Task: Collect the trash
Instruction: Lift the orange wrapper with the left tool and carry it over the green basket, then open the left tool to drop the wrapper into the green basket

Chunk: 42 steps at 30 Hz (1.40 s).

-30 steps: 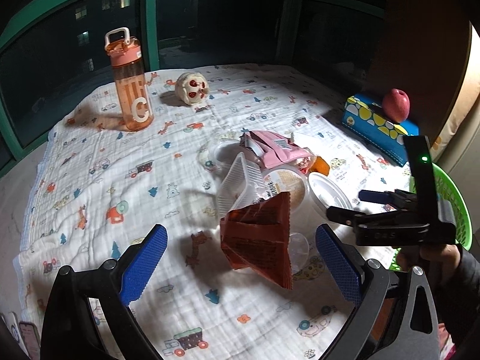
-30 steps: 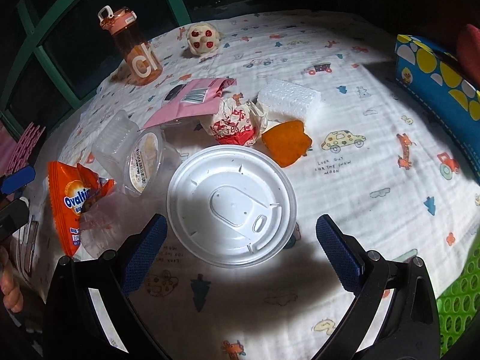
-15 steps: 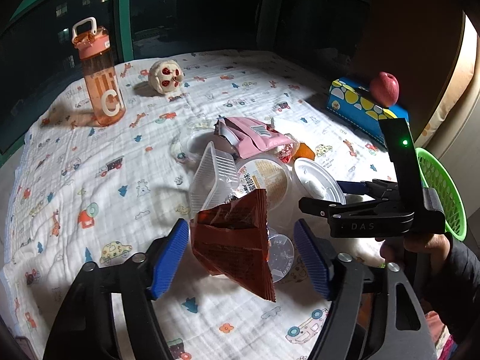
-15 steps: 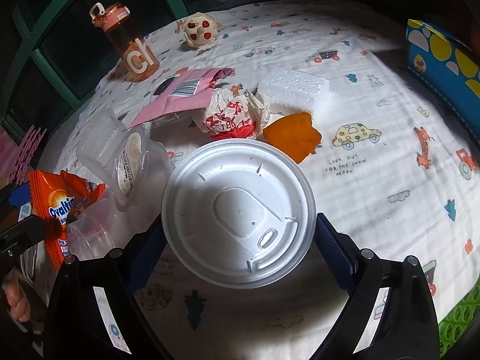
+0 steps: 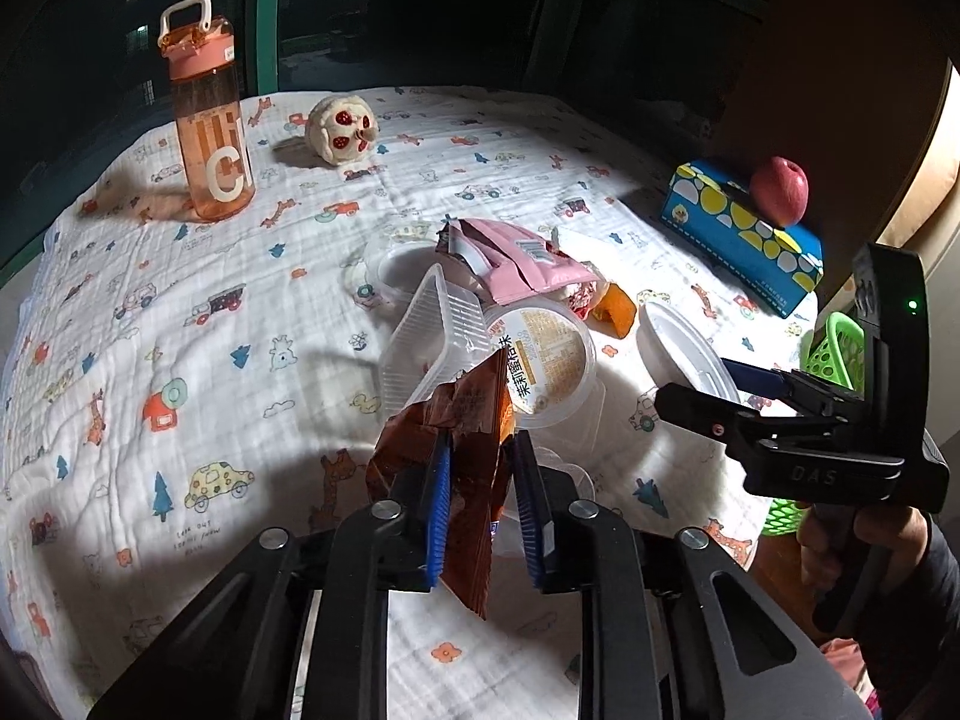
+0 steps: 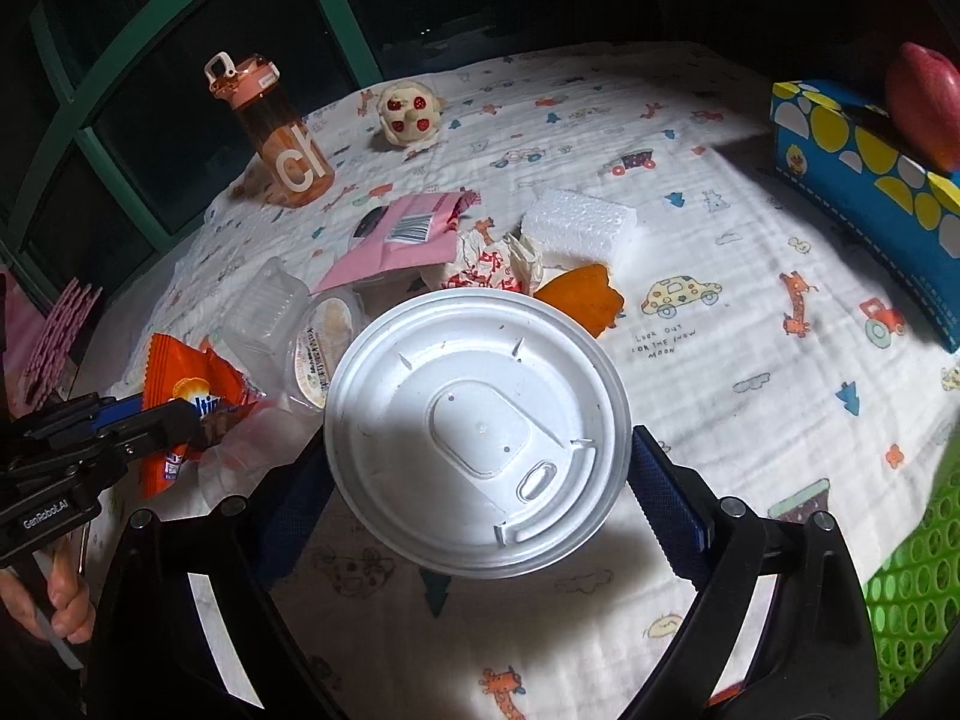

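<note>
A printed cloth (image 5: 180, 312) covers the bed-like surface, with a green basket (image 6: 918, 588) at its right edge and a heap of trash near the middle. The right gripper (image 6: 480, 468) holds a round white lid (image 6: 477, 432) pinched across its width by both pads, lifted over the cloth's near side. The left gripper (image 5: 480, 510) is clamped tight on a crumpled orange snack wrapper (image 5: 462, 468) beside a clear plastic tub (image 5: 432, 342).
</note>
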Each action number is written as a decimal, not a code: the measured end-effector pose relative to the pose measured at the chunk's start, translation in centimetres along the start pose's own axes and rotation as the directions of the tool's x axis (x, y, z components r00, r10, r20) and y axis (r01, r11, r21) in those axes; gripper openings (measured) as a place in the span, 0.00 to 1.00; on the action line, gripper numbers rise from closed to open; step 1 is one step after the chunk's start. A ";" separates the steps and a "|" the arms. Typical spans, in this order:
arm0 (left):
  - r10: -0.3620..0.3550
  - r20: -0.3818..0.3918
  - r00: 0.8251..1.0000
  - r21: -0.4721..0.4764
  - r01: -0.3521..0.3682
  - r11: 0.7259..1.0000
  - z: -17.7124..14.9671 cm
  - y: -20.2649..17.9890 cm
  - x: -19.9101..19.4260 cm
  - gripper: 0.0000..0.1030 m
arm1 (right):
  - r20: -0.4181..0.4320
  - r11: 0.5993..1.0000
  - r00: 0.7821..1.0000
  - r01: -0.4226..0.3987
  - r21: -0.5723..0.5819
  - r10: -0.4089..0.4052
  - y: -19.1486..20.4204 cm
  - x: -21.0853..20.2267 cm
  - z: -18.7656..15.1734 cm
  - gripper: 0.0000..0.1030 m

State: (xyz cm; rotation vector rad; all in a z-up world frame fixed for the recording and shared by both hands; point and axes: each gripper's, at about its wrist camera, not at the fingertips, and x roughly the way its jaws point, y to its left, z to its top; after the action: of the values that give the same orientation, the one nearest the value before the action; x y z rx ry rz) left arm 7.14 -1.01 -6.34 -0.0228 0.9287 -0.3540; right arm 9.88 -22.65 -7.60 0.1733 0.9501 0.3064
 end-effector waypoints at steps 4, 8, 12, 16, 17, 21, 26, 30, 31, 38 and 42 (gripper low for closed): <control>0.003 0.039 0.999 0.002 -0.003 1.000 0.4 0.2 -2.0 0.17 | 0.038 1.000 0.999 0.006 0.006 -0.006 0.7 -2.0 0.0 0.89; -0.008 0.079 0.997 0.004 0.008 1.000 1.4 0.0 -4.2 0.17 | 0.076 1.000 0.997 0.016 0.024 -0.018 0.8 -4.0 0.0 0.89; -0.052 0.122 0.991 0.040 0.048 0.998 2.9 -1.6 -6.2 0.17 | 0.106 0.998 0.993 0.039 0.047 -0.044 0.1 -6.2 -0.1 0.89; -0.119 0.136 0.984 0.084 0.108 0.991 4.2 -4.2 -6.8 0.17 | 0.137 0.993 0.987 0.076 0.088 -0.088 -1.5 -8.7 -0.5 0.89; -0.138 0.135 0.981 0.096 0.125 0.987 4.6 -4.9 -6.8 0.17 | 0.143 0.991 0.984 0.089 0.102 -0.103 -2.1 -9.4 -0.6 0.89; -0.218 0.123 0.968 0.164 0.197 0.967 5.8 -9.0 -6.4 0.17 | 0.160 0.973 0.969 0.161 0.164 -0.187 -5.2 -12.2 -1.7 0.89; -0.299 0.098 0.949 0.248 0.268 0.931 6.7 -14.2 -5.8 0.17 | 0.164 0.936 0.941 0.251 0.248 -0.296 -9.5 -15.7 -3.8 0.89; -0.365 0.063 0.929 0.310 0.329 0.892 7.4 -19.0 -4.9 0.17 | 0.143 0.894 0.914 0.321 0.311 -0.379 -13.0 -18.1 -5.7 0.89; -0.377 0.056 0.925 0.320 0.341 0.884 7.5 -19.9 -4.9 0.17 | 0.134 0.882 0.907 0.339 0.326 -0.398 -13.9 -18.6 -6.2 0.89; -0.451 -0.023 0.892 0.374 0.426 0.823 7.8 -26.3 -3.0 0.17 | 0.073 0.821 0.879 0.406 0.401 -0.470 -18.7 -20.9 -9.6 0.90; -0.471 -0.068 0.879 0.418 0.454 0.787 7.8 -30.0 -1.7 0.17 | 0.050 0.802 0.873 0.421 0.424 -0.484 -20.3 -21.1 -11.0 0.90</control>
State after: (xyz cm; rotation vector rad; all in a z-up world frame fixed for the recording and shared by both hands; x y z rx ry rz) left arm 3.69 -29.83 4.76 0.1437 0.7812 -1.0115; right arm -6.89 -48.64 -3.23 0.3332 0.8586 -0.3538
